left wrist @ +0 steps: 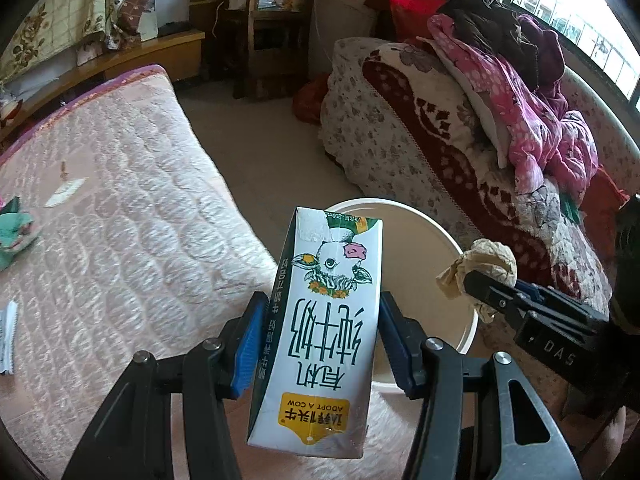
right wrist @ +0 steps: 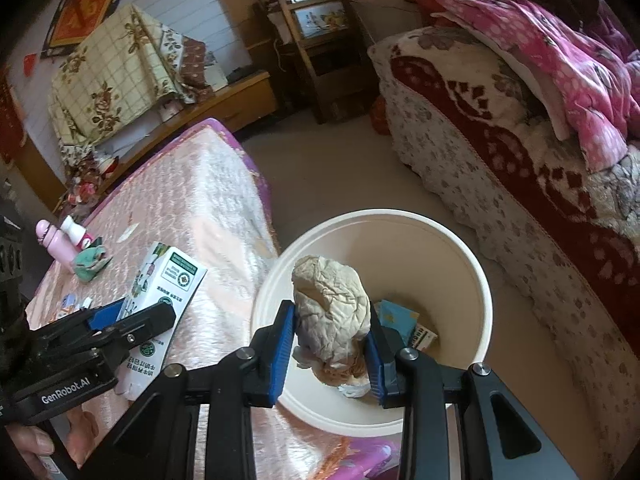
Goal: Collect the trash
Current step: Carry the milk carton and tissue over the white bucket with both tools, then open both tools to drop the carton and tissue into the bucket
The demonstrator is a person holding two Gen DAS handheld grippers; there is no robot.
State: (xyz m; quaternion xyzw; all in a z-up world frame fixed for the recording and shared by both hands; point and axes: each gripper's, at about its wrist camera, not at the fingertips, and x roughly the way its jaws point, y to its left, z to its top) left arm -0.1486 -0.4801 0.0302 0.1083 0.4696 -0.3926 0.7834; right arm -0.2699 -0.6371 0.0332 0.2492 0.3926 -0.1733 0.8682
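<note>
My left gripper [left wrist: 320, 336] is shut on a white milk carton [left wrist: 324, 332] with a cow picture, held upside down at the near rim of a cream round bin [left wrist: 448, 248]. My right gripper [right wrist: 328, 344] is shut on a crumpled beige paper ball [right wrist: 332, 316] and holds it over the bin's opening [right wrist: 452, 264]. The ball also shows in the left wrist view [left wrist: 488, 268]. The carton [right wrist: 160, 300] and left gripper [right wrist: 120, 320] show at the left in the right wrist view. A blue packet [right wrist: 396, 316] lies inside the bin.
The bin stands on the floor beside a pink quilted table [left wrist: 120, 208]. On it lie a teal crumpled cloth [right wrist: 92, 264], two pink bottles [right wrist: 60, 244] and small paper scraps [left wrist: 66, 192]. A sofa with piled clothes [left wrist: 520, 112] is to the right.
</note>
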